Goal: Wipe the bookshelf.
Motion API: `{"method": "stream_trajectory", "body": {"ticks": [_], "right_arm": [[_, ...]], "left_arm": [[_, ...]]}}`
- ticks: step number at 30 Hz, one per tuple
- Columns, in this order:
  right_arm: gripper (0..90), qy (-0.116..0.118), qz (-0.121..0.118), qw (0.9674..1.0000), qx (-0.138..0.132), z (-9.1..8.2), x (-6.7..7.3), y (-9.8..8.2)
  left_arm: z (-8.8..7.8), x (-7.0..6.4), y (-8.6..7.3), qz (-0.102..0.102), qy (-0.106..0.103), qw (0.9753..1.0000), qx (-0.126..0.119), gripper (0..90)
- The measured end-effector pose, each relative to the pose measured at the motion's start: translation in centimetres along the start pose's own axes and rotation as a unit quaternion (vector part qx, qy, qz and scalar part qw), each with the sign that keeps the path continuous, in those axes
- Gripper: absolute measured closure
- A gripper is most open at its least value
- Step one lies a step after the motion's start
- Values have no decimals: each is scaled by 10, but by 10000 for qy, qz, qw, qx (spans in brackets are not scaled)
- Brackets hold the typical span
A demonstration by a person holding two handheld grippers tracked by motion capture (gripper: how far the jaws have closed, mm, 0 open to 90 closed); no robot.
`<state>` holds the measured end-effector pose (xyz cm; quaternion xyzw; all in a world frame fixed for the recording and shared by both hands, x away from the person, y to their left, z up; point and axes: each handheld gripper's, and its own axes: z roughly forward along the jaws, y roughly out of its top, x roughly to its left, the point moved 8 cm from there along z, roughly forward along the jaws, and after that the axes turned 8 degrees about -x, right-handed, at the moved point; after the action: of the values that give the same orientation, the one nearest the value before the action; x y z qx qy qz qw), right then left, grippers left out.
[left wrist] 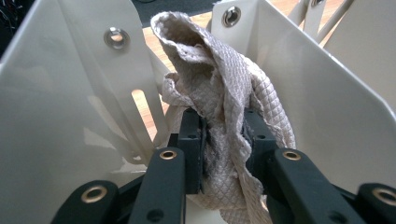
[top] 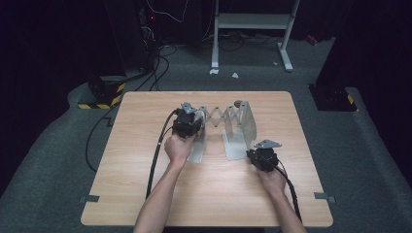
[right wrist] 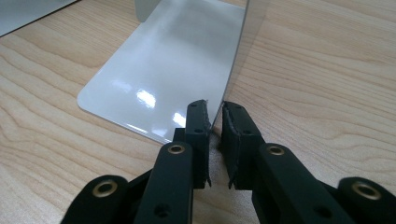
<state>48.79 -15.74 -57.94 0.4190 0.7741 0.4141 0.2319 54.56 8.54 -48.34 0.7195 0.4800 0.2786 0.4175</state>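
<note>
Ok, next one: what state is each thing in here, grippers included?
Rack: upright on the table, its scissor links spread.
Cloth: bunched, pinched in the left gripper between two rack panels.
Left gripper: shut on the cloth.
Right gripper: jaws either side of a rack panel's edge, nearly closed; contact unclear.
Table: bare wood around the rack.

My left gripper [left wrist: 223, 140] covers the cloth's [left wrist: 224, 88] middle; its lower end runs off the frame's bottom edge below my jaws.

Rack plates [left wrist: 70, 116] hem the cloth-holding left claw [left wrist: 224, 140].
</note>
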Motion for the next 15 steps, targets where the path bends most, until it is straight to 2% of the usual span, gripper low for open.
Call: {"method": "stream_trajectory", "body": {"ticks": [15], "right_arm": [[811, 5, -8, 10000, -2, 0, 0, 0]], "left_arm": [[13, 1, -25, -36, 6, 9996, 285, 735]]}}
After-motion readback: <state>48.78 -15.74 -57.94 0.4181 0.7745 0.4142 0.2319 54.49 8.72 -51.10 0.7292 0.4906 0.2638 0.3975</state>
